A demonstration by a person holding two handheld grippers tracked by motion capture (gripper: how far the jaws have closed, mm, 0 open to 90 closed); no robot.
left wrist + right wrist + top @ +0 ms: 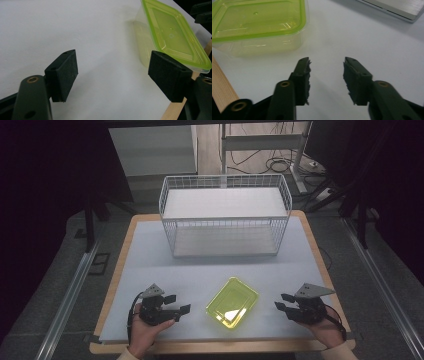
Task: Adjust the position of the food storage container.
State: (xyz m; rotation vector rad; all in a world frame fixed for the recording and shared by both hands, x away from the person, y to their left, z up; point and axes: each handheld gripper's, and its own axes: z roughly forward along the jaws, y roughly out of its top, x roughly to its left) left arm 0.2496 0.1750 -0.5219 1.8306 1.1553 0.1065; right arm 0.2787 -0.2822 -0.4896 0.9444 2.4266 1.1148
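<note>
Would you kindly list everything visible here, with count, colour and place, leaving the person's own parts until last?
Container: one, clear with a yellow-green lid, near edge of the table, between the two tongs, touched by neither.
Wire basket: one, white, far half of the table, standing upright.
Table: one, white top with a light wooden rim.
Cables: several, dark, on the floor beyond the table.
Left tongs: one, black, left of the container, jaws open with nothing between them.
Right tongs: one, black, right of the container, jaws open with nothing between them.
Hands: two, at the near table edge, the left hand and the right hand each holding tongs.
</note>
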